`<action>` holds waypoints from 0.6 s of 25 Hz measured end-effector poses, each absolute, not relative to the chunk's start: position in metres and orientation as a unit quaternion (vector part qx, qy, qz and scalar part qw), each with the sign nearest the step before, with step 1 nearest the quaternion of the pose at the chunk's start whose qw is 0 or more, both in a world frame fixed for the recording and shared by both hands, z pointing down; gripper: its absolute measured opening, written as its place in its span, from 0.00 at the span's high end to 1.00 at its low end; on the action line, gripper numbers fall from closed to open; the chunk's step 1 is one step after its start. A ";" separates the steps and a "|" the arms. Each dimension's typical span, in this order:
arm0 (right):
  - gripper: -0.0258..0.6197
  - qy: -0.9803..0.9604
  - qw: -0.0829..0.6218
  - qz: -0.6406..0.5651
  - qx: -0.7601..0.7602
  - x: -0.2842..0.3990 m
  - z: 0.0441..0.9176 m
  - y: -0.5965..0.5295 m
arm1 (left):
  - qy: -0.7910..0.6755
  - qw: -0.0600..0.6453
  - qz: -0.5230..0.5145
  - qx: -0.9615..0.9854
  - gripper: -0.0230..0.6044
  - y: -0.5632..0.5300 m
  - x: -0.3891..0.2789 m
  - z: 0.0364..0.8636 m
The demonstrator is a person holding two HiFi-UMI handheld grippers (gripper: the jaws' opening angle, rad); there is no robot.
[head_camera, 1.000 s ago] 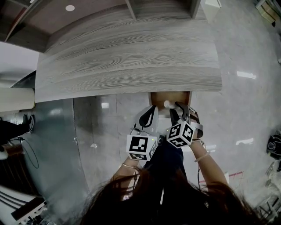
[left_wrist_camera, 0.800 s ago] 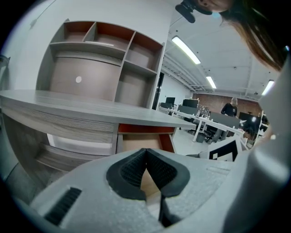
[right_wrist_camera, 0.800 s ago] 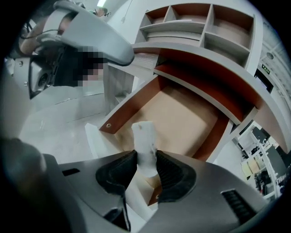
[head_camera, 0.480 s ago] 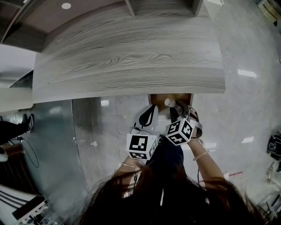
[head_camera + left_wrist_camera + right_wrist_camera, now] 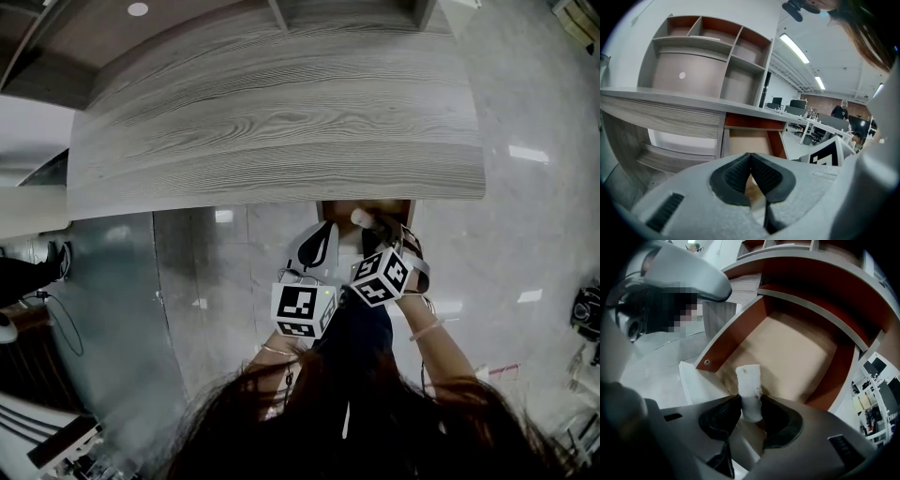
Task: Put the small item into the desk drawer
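Under the front edge of the grey wood desk [image 5: 281, 122] the drawer [image 5: 394, 208] stands open, its brown bottom [image 5: 797, 348] bare. My right gripper [image 5: 751, 404] is shut on the small white item [image 5: 749, 383], a short soft roll that sticks up out of the pads over the drawer's near edge. In the head view the item [image 5: 359, 217] shows as a pale spot at the drawer's front. My left gripper [image 5: 319, 246] hovers just left of the right one, before the drawer [image 5: 747, 143]. Its pads [image 5: 736, 176] are shut together with nothing between them.
Open shelves [image 5: 708, 42] rise at the back of the desk. A shiny grey floor [image 5: 216, 281] lies below the drawer. Office desks and chairs [image 5: 811, 117] stand far off to the right. The person's dark hair [image 5: 356, 422] fills the bottom of the head view.
The right gripper with the white item has crept slightly forward towards the drawer. The left gripper has barely moved.
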State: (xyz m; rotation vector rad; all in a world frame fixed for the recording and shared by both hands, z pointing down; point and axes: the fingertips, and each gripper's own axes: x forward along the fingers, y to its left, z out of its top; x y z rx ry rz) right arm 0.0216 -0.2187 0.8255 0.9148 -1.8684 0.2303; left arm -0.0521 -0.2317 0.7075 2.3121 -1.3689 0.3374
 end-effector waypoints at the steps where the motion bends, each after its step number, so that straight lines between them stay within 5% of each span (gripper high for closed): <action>1: 0.76 -0.771 0.502 0.097 0.379 0.021 0.826 -0.219 | -0.493 0.216 0.122 0.834 0.94 -0.232 -0.052 0.708; 15: 0.76 -0.758 0.515 0.126 0.379 0.016 0.834 -0.220 | -0.491 0.220 0.127 0.833 0.94 -0.225 -0.052 0.715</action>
